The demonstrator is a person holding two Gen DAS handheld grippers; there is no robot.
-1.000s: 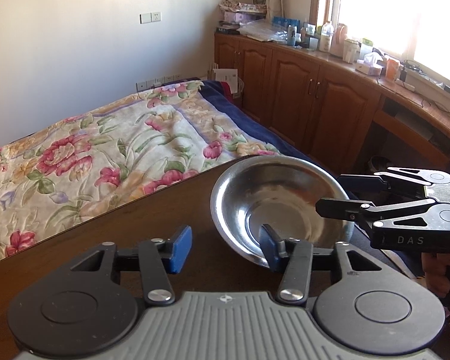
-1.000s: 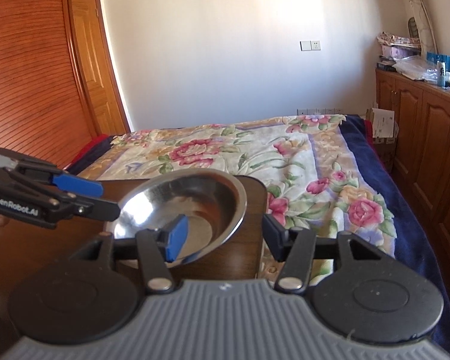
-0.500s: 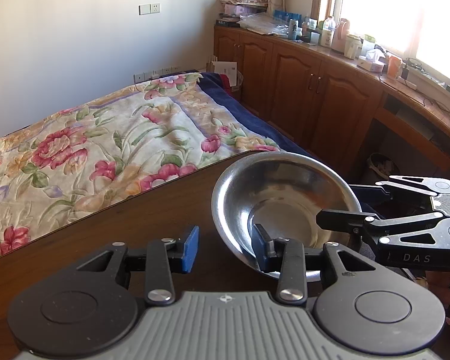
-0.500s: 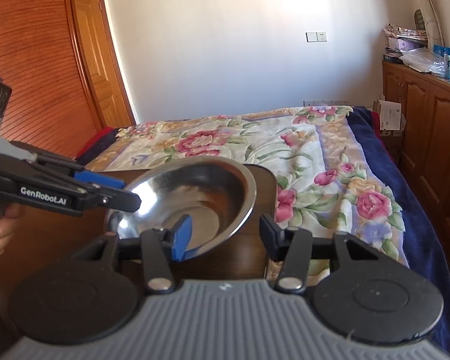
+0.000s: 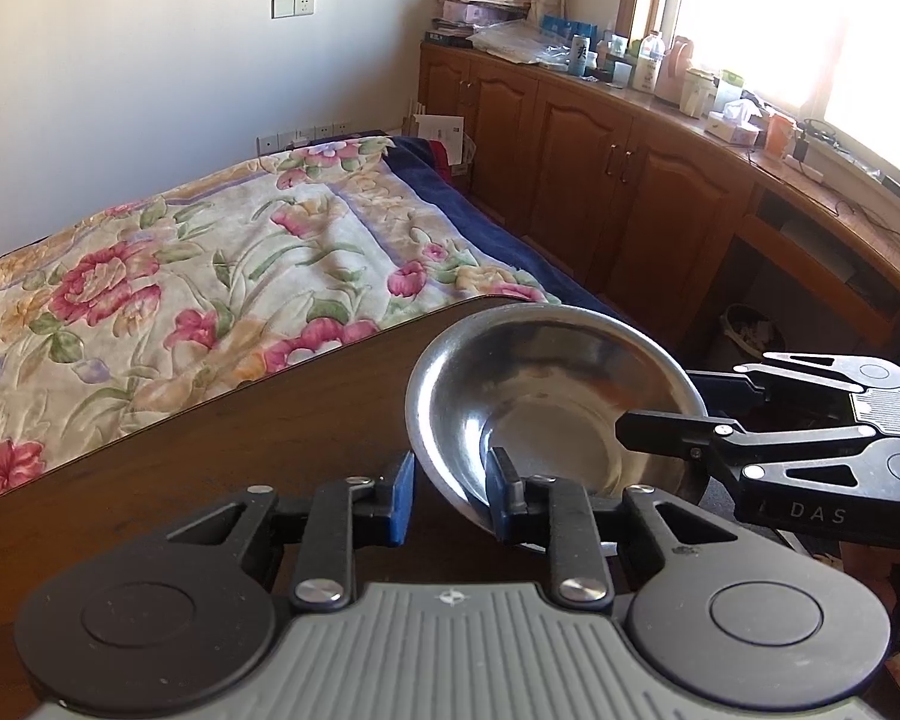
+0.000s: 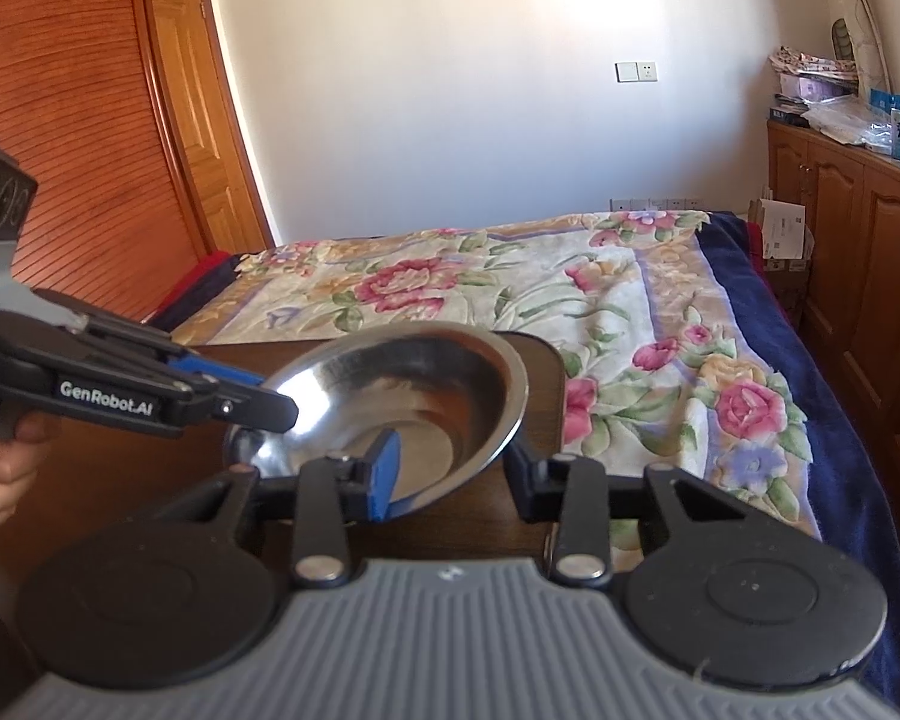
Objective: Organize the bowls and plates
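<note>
A shiny steel bowl [image 5: 546, 396] stands on the dark wooden table [image 5: 222, 450] near its far right corner; it also shows in the right wrist view [image 6: 414, 384]. My left gripper [image 5: 450, 495] straddles the bowl's near-left rim, one finger inside, one outside, with a gap left. My right gripper [image 6: 450, 471] straddles the opposite rim, its blue pad inside the bowl, jaws wide. Each gripper shows in the other's view: the right one [image 5: 660, 414] and the left one [image 6: 252, 396].
A bed with a floral quilt [image 5: 180, 276] lies just beyond the table edge. Wooden cabinets [image 5: 600, 180] with cluttered tops run along the right wall under a window. A wooden door [image 6: 204, 120] stands at the left.
The left gripper's jaws have narrowed around the bowl's rim. Both grippers have moved in closer over the bowl, which looks slightly tilted now.
</note>
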